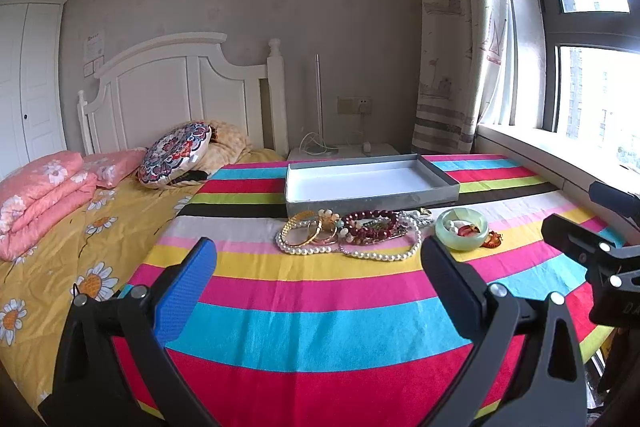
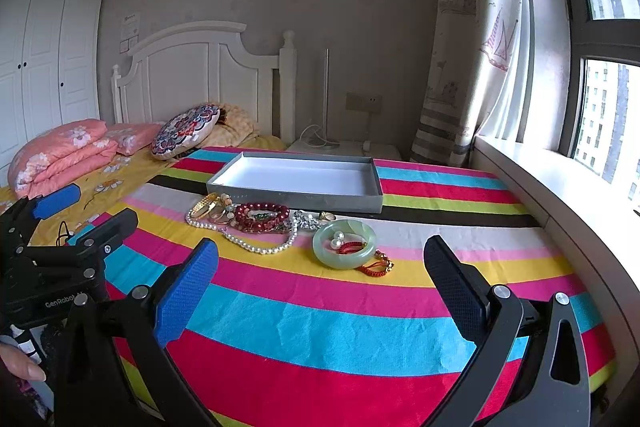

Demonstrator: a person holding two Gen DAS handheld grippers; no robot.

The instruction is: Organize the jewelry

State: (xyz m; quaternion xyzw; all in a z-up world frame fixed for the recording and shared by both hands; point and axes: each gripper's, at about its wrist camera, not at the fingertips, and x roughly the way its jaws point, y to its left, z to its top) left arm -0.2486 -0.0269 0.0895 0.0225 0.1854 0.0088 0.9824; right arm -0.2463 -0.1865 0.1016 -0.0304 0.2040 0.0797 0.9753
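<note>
Two hand-held grippers hover low over a bed draped in a striped cloth [image 1: 320,327]; the left hand-held gripper [image 1: 319,267] has its jaws spread wide and grips nothing, one finger faced with a blue pad [image 1: 186,293]; the right hand-held gripper [image 2: 321,266] is likewise wide open and empty above the cyan and red stripes. In the right wrist view the left tool shows at the left edge, with a fingertip of the person's hand [image 2: 24,367] just beneath it. Beyond the fingers, in the middle of the cloth, lies the heap of jewelry: a pale green jade bangle [image 2: 344,245] with small pearls and a red cord piece [image 2: 352,248] inside its ring; a pearl necklace [image 2: 260,247] looped along the near side; dark red bead bracelets [image 2: 262,215] touching it; gold bangles [image 1: 308,227] at the left end of the pile. Just behind the heap rests a shallow grey box [image 1: 372,201] with a white inside, open and holding nothing. Farther back, a round patterned cushion [image 1: 176,155] and folded pink quilts [image 1: 40,203] lie on a yellow daisy sheet [image 1: 80,267] before a white headboard [image 1: 176,95]; a sailboat-print curtain [image 1: 460,47] hangs by the window [image 1: 592,87] at right.
</note>
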